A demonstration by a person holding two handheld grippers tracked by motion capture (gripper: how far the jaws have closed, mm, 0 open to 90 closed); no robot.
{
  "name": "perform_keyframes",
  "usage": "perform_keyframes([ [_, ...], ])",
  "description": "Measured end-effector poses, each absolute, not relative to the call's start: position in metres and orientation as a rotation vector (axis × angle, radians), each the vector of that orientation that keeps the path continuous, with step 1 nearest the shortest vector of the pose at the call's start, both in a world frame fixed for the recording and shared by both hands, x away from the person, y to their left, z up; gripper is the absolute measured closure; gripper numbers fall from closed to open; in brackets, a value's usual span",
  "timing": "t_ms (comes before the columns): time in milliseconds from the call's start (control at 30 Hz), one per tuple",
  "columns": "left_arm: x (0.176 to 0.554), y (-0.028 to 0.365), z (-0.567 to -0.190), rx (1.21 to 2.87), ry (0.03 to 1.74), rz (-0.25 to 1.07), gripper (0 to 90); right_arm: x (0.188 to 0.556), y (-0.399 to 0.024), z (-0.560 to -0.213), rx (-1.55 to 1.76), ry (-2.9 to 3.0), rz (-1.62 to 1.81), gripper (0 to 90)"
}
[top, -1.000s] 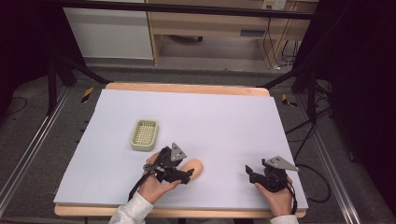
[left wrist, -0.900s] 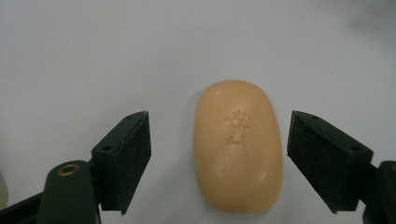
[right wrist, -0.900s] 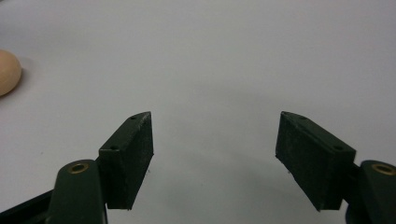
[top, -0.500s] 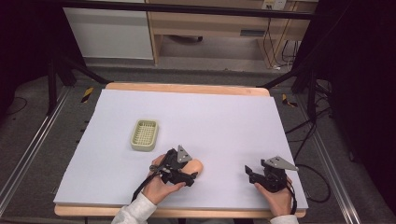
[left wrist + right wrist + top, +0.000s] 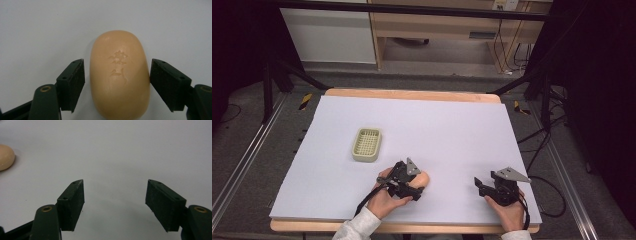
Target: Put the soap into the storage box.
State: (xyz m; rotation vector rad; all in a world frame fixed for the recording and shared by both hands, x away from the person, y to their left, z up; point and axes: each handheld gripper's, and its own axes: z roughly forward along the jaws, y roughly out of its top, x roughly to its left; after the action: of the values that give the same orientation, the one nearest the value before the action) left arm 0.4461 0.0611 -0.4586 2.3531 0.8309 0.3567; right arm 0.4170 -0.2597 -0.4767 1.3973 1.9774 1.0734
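A peach oval bar of soap (image 5: 120, 72) with a stamped mark lies flat on the white table sheet (image 5: 452, 130). My left gripper (image 5: 116, 68) is open with one jaw on each side of the soap; the left jaw stands a little off it and the right jaw is at its edge. In the high view the soap (image 5: 424, 178) shows just past the left gripper (image 5: 416, 183). My right gripper (image 5: 480, 187) rests near the front right of the table, open with nothing between its jaws (image 5: 115, 183). At the left edge of the right gripper view an end of the soap (image 5: 5, 157) is visible.
A pale green slatted soap dish (image 5: 366, 144) sits on the sheet, left of and beyond the left gripper. The table's wooden front edge (image 5: 412, 227) runs just below both hands. Shelving and cables stand beyond the far edge.
The left gripper has slid to the right and forward, so its open jaws now straddle the soap. The right gripper has stayed put.
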Motion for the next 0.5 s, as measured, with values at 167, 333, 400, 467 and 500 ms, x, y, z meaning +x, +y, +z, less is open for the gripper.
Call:
perform_keyframes([
  [167, 0.4473, 0.0597, -0.4609, 2.378, 0.824, 0.346, 29.5, 0.417, -0.2595, -0.4767, 1.402, 1.982, 1.076, 31.2],
  [333, 0.4489, 0.0563, -0.4653, 2.402, 0.824, 0.355, 30.6, 0.4178, -0.2595, -0.4775, 1.394, 1.982, 1.068, 31.2],
  [400, 0.4497, 0.0561, -0.4657, 2.403, 0.826, 0.349, 30.7, 0.4179, -0.2596, -0.4776, 1.396, 1.981, 1.068, 31.3],
  [467, 0.4503, 0.0562, -0.4659, 2.405, 0.825, 0.343, 30.8, 0.418, -0.2598, -0.4777, 1.395, 1.982, 1.069, 31.3],
  [500, 0.4505, 0.0562, -0.466, 2.405, 0.827, 0.341, 30.8, 0.4181, -0.2598, -0.4778, 1.396, 1.983, 1.068, 31.3],
])
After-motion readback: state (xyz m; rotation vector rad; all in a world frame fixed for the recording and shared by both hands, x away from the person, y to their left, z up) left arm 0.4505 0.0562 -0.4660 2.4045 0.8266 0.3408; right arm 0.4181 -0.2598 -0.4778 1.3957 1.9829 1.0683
